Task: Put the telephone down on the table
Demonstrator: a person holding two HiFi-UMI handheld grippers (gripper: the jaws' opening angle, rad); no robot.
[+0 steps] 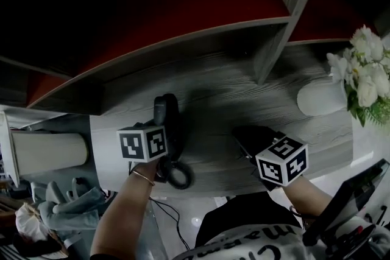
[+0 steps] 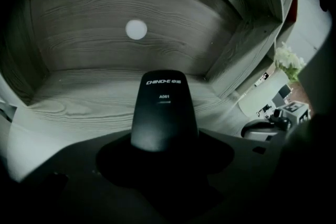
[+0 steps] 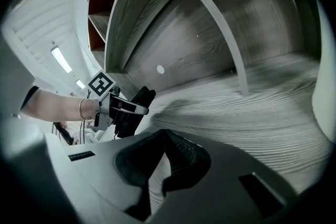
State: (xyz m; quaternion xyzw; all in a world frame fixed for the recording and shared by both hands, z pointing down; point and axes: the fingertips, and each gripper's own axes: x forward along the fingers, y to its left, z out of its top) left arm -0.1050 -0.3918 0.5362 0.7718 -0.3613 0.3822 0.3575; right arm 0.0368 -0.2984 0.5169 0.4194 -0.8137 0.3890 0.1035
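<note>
A black telephone handset (image 1: pixel 164 114) juts forward out of my left gripper (image 1: pixel 159 134), which is shut on it. Its coiled cord (image 1: pixel 178 176) hangs off at the near table edge. In the left gripper view the handset (image 2: pixel 164 107) points at the wooden back panel, and the jaws around it are lost in shadow. The handset (image 3: pixel 134 108) is low over the grey wood table (image 1: pixel 219 100); I cannot tell whether it touches. My right gripper (image 1: pixel 244 138) rests to the right, its tips together with nothing in them (image 3: pixel 164 132).
An upright shelf divider (image 1: pixel 286 15) stands behind the right gripper. A white vase (image 1: pixel 320 98) with white flowers (image 1: pixel 365 70) sits at the right. A white cylinder (image 1: pixel 49 152) lies far left, and a black device (image 1: pixel 348 196) is at the lower right.
</note>
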